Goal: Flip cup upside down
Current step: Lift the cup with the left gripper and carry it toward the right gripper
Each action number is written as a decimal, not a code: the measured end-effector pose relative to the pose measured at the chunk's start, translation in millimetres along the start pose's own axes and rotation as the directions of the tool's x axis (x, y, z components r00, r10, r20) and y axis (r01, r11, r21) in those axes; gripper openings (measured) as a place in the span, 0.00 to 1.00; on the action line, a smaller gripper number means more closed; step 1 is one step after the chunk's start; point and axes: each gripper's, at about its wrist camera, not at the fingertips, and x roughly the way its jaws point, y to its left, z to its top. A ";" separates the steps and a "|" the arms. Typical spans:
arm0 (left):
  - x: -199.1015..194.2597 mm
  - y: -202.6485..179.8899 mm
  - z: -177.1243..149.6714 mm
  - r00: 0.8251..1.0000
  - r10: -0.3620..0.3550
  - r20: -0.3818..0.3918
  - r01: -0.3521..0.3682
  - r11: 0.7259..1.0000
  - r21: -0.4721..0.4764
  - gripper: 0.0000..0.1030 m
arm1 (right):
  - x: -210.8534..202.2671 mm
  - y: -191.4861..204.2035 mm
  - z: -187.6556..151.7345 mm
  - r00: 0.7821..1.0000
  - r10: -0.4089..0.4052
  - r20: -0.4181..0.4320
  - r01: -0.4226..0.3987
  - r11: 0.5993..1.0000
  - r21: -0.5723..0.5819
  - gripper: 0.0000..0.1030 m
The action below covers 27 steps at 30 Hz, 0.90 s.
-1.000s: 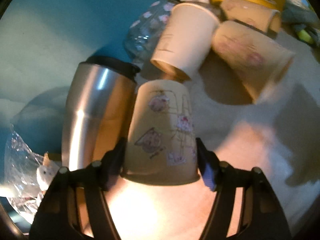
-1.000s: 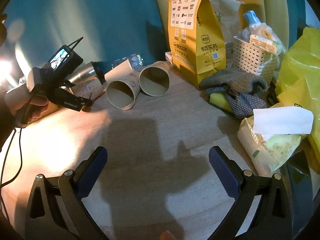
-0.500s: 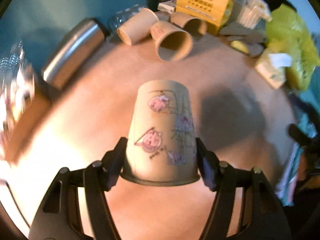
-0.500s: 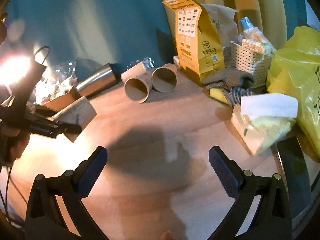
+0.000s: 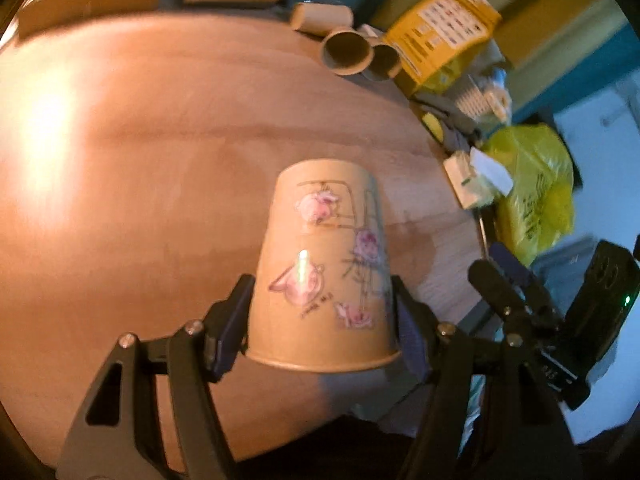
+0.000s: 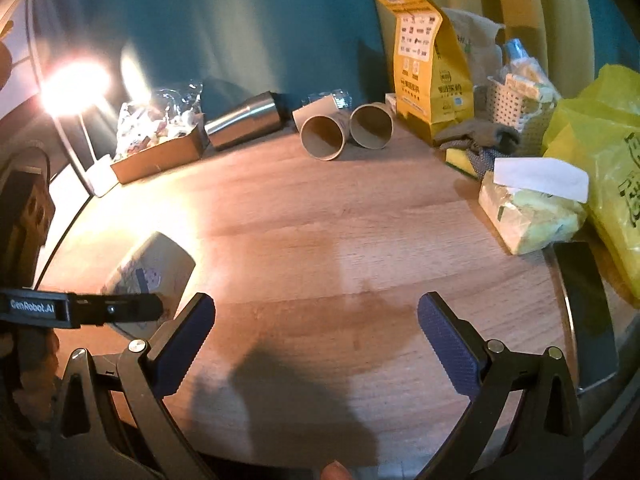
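Wide bare wood across the table [image 6: 320, 240] centre; clutter only along far and right edges. Left tongs [image 5: 320, 320] clamped on the paper cup [image 5: 324, 264] near its rim, base pointing away, held above the near-left table. Right tongs [image 6: 316, 340] spread apart, holding nothing, over the near edge.

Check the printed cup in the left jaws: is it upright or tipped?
Tipped. The printed cup is clamped near its rim by the left gripper, base slanting away over the table.
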 end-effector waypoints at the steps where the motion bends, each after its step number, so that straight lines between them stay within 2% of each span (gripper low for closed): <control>1: -0.6 1.9 -4.9 1.000 0.000 0.000 0.000 1.000 -0.014 0.65 | -1.0 0.6 -2.0 1.000 -0.001 -0.010 0.001 1.000 -0.002 1.00; 4: 5.0 6.9 -20.7 1.000 0.012 -0.012 -0.013 0.999 -0.036 0.65 | -2.1 5.7 -7.3 1.000 0.003 -0.029 -0.004 1.000 -0.006 0.99; 9: 15.8 19.2 -22.0 0.999 0.025 -0.026 -0.027 0.997 -0.071 0.65 | -0.8 21.0 -11.5 0.998 0.032 -0.045 -0.033 0.999 -0.008 1.00; 18: 14.5 31.7 -17.6 1.000 0.018 -0.018 -0.019 0.997 -0.071 0.68 | 16.5 36.1 -9.9 0.994 0.039 -0.105 -0.038 0.999 0.016 0.99; 22: 13.4 31.3 -17.4 1.000 -0.003 -0.011 0.002 0.998 -0.066 0.85 | 21.1 40.3 -7.1 0.991 0.043 -0.126 -0.042 0.999 0.014 0.99; 27: -0.5 36.0 -17.3 1.000 -0.007 0.023 0.008 0.998 -0.056 0.86 | 30.6 49.4 -0.8 0.984 0.079 -0.160 -0.075 0.997 0.028 1.00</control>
